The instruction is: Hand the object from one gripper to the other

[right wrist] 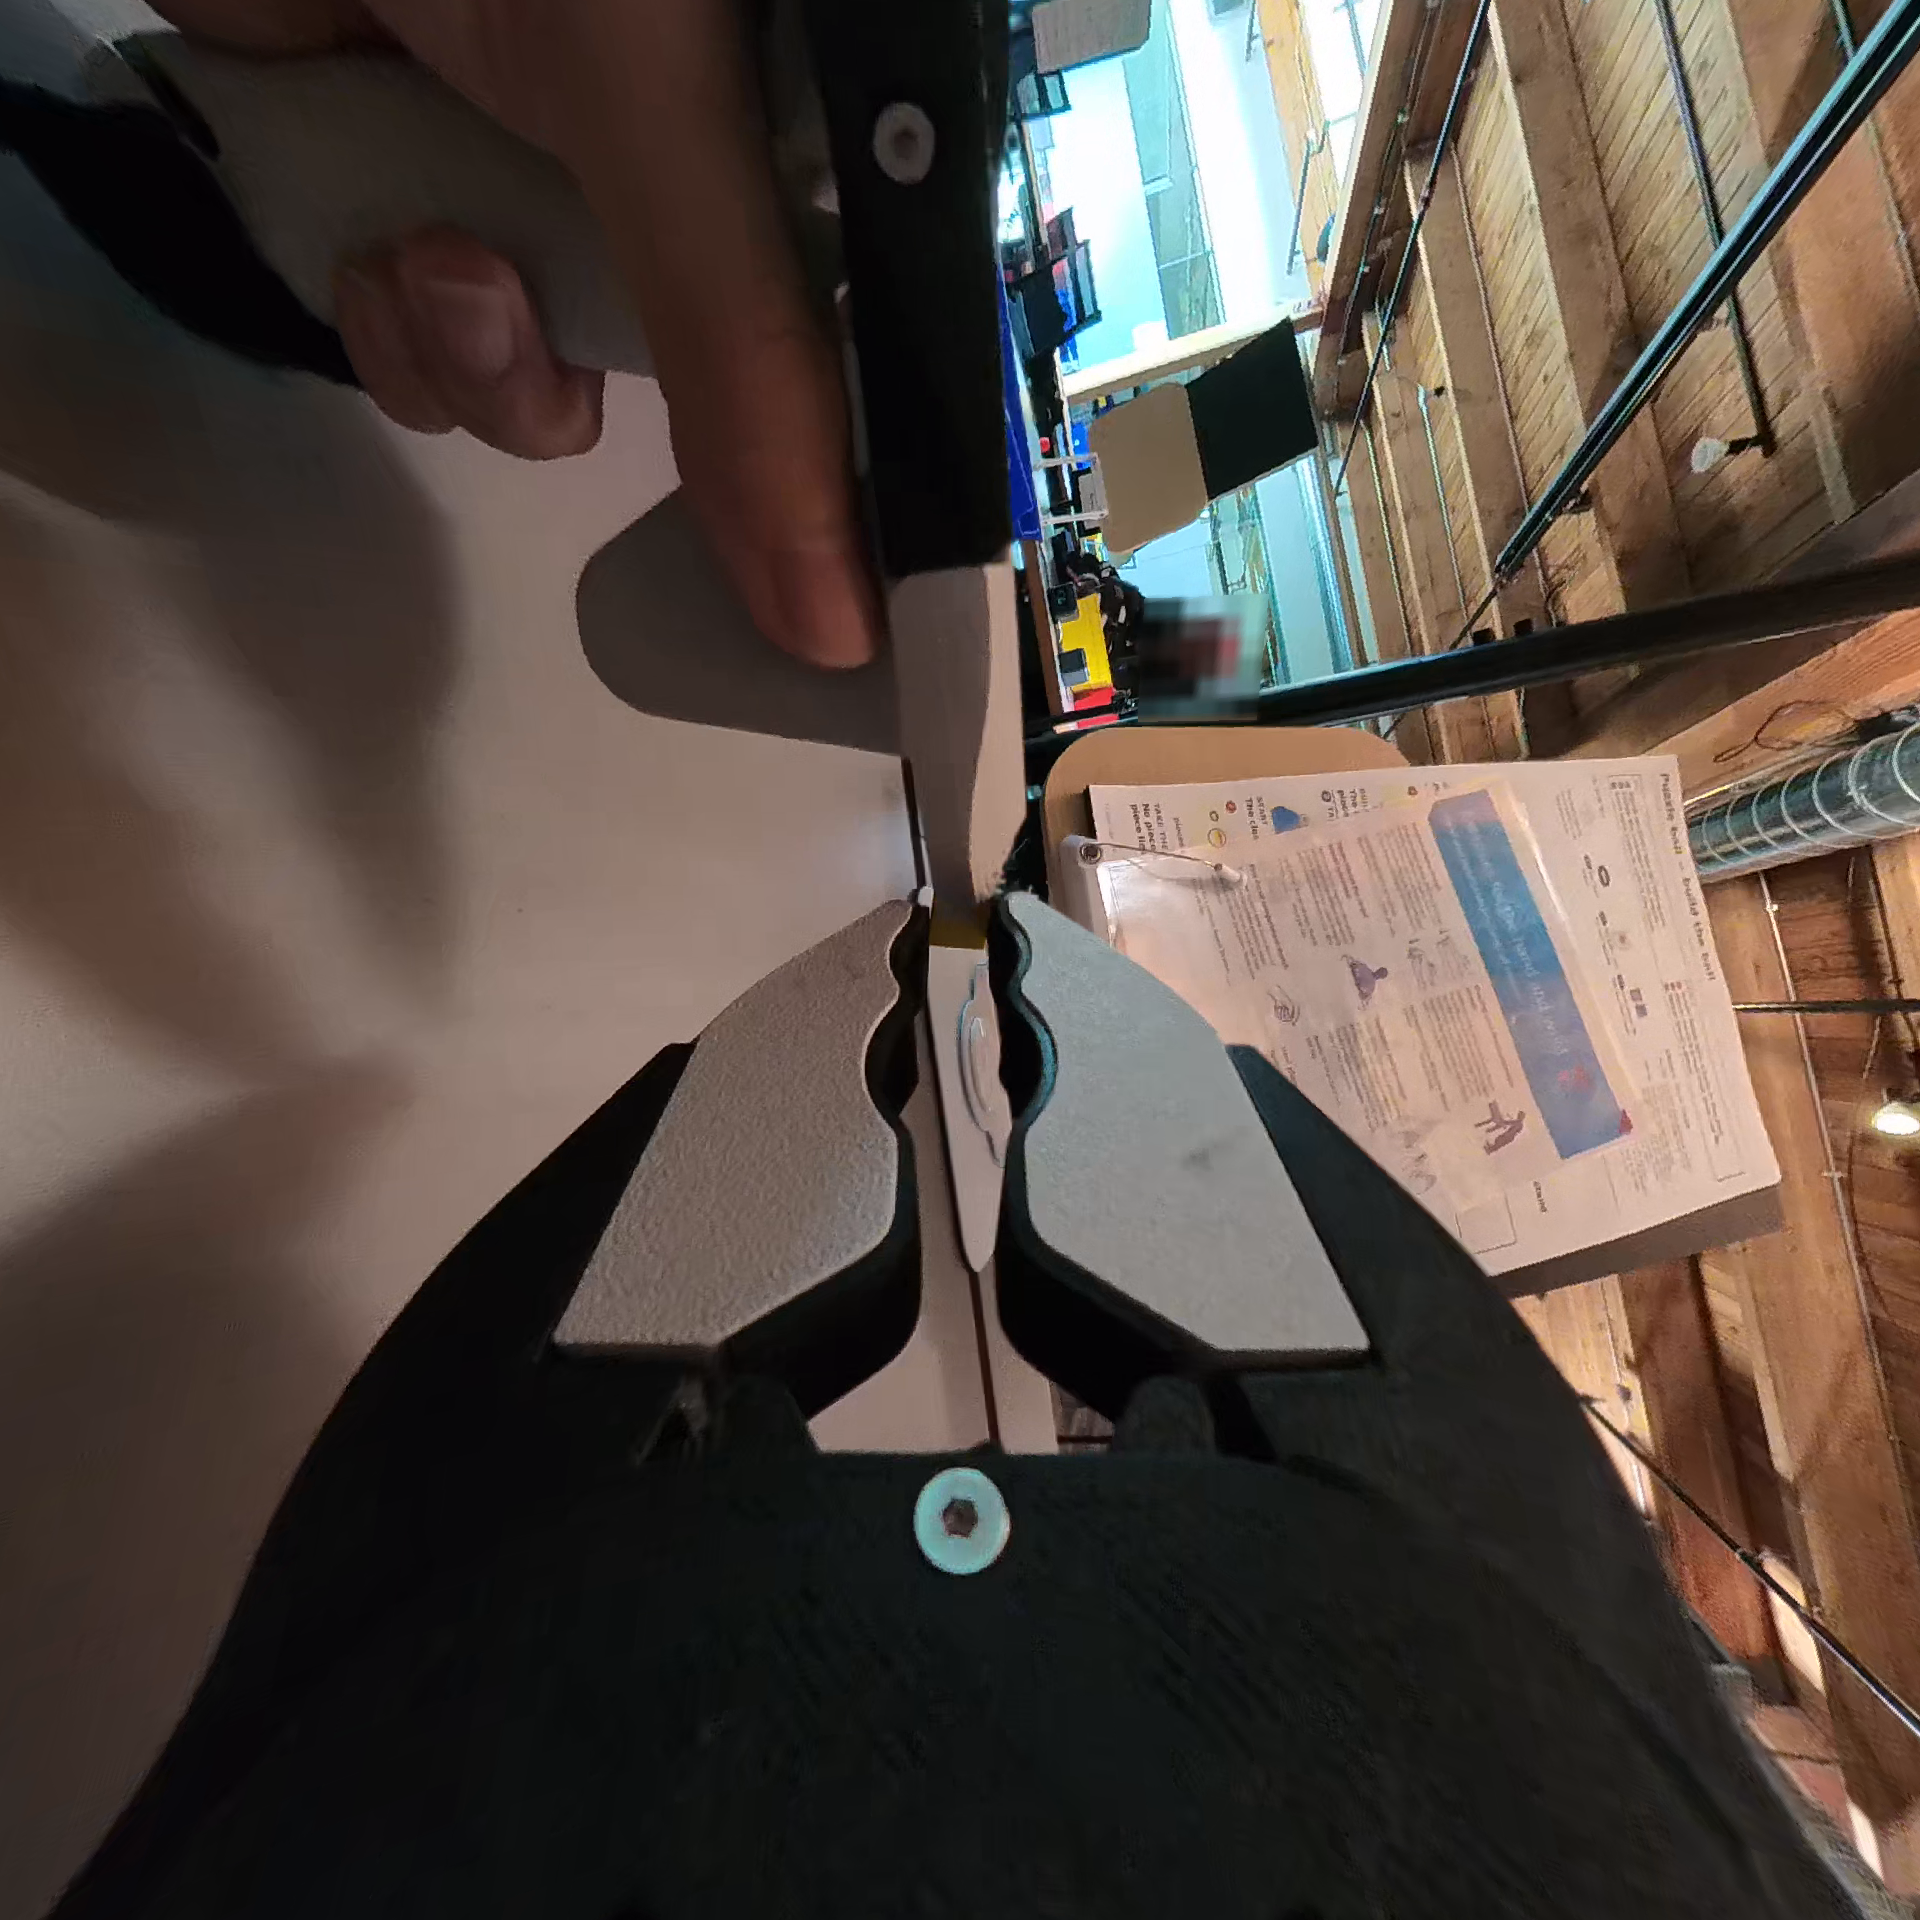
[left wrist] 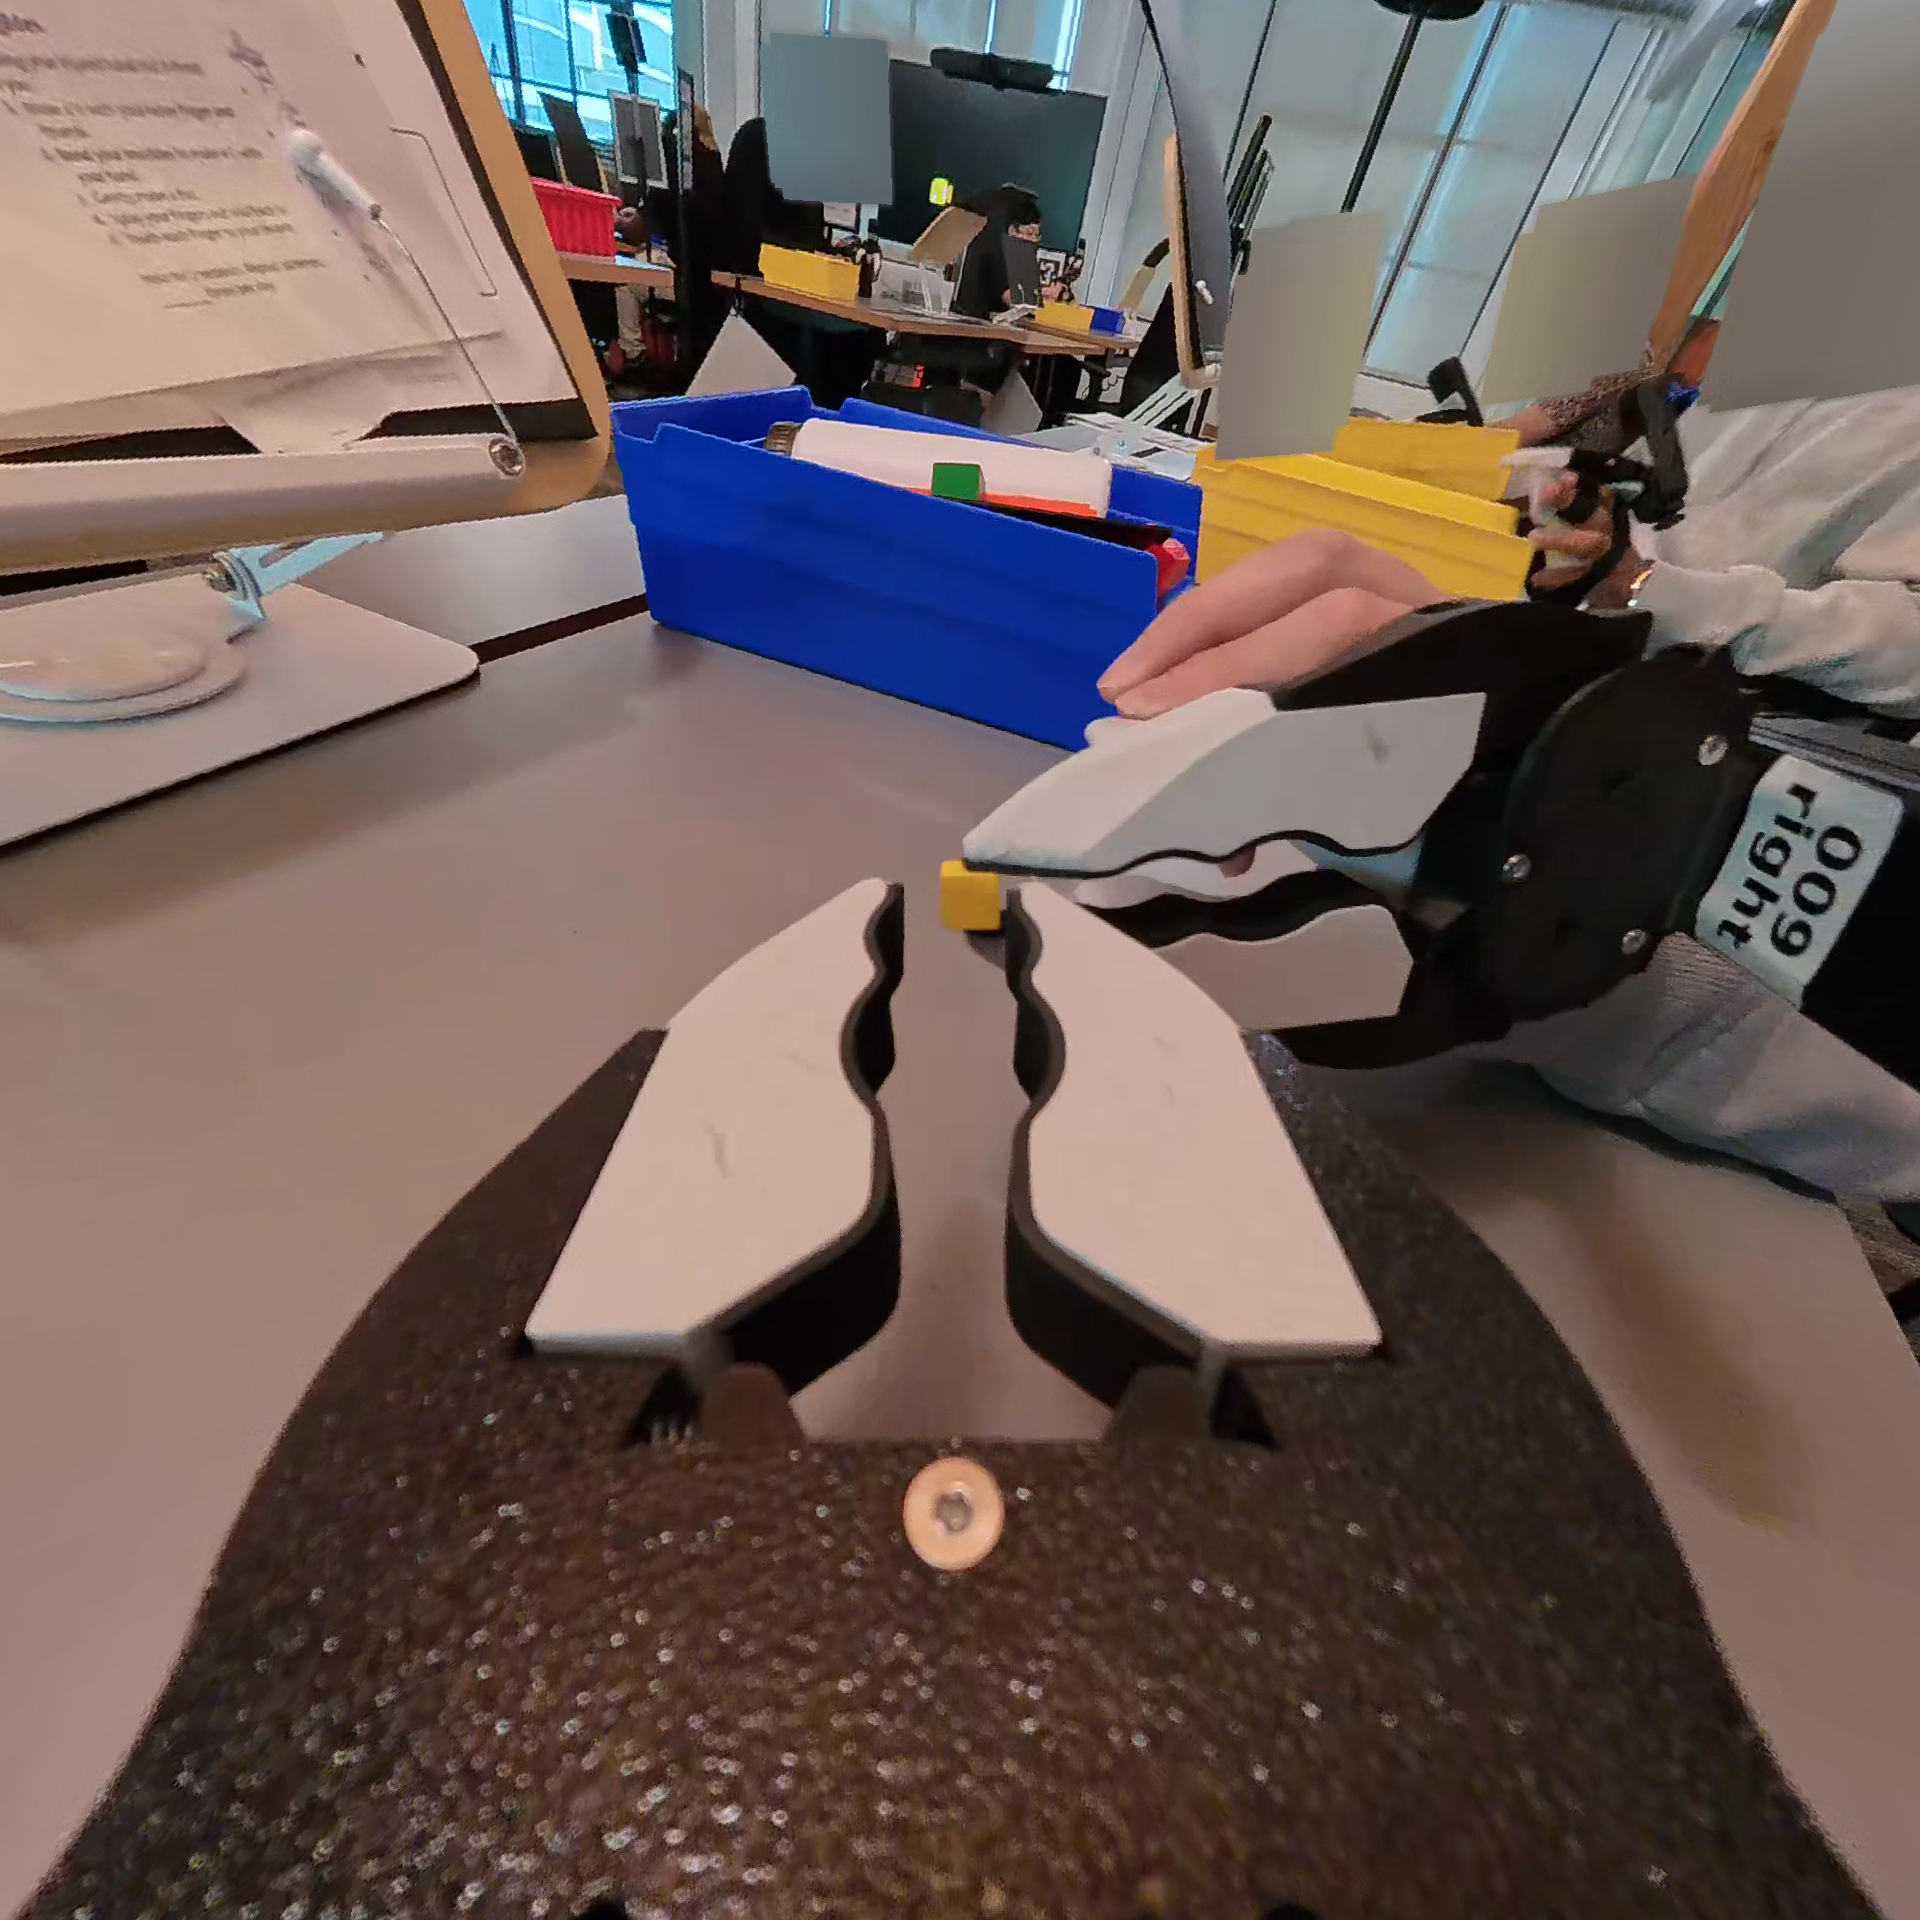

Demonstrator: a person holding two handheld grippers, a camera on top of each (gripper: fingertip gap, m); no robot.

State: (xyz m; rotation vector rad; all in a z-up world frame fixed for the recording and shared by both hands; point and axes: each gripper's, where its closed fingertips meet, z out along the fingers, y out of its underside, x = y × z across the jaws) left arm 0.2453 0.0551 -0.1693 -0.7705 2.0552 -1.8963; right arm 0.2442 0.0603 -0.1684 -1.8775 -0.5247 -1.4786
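Observation:
A small yellow cube is held above the grey table. My right gripper is shut on the cube, which shows as a thin yellow strip between its tips. In the left wrist view the right gripper comes in from the right, turned on its side, with its upper finger on top of the cube. My left gripper is open. Its tips flank the cube, the right tip close against it and a gap on the left. One left finger shows edge-on in the right wrist view.
A blue bin with a white roll and small blocks stands behind, and a yellow bin stands to its right. A document stand with papers is at the left and also shows in the right wrist view. A person's hand holds the right gripper. My two grippers' fingertips are within a few centimetres of each other.

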